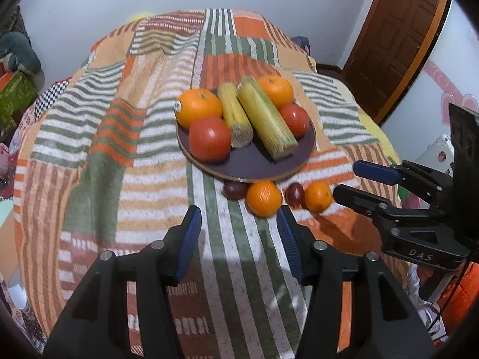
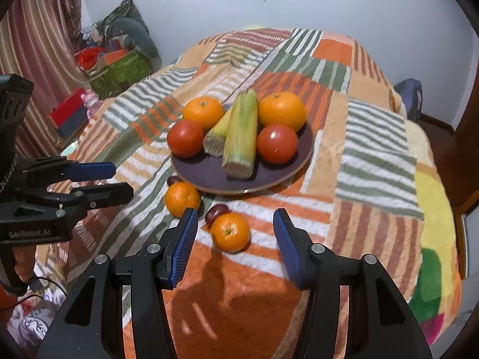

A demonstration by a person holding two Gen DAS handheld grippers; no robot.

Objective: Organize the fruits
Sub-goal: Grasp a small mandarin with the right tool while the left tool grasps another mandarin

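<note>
A dark round plate (image 1: 245, 164) (image 2: 206, 176) on the striped blanket holds two oranges (image 1: 199, 106), two tomatoes (image 1: 209, 139) and two corn cobs (image 1: 266, 116). In front of it on the blanket lie two small oranges (image 1: 264, 198) (image 2: 230, 232) and two dark red fruits (image 1: 234, 190) (image 2: 216, 211). My left gripper (image 1: 239, 224) is open and empty, just short of the nearer small orange. My right gripper (image 2: 235, 229) is open and empty, its fingers either side of a small orange without touching. Each gripper shows in the other's view (image 1: 353, 182) (image 2: 119, 181).
The striped blanket (image 1: 125, 149) covers a bed. A brown door (image 1: 398, 33) stands at the right. A green box (image 2: 119, 71) with clutter and a red box (image 2: 67, 113) lie on the floor at the left, by a striped curtain (image 2: 39, 45).
</note>
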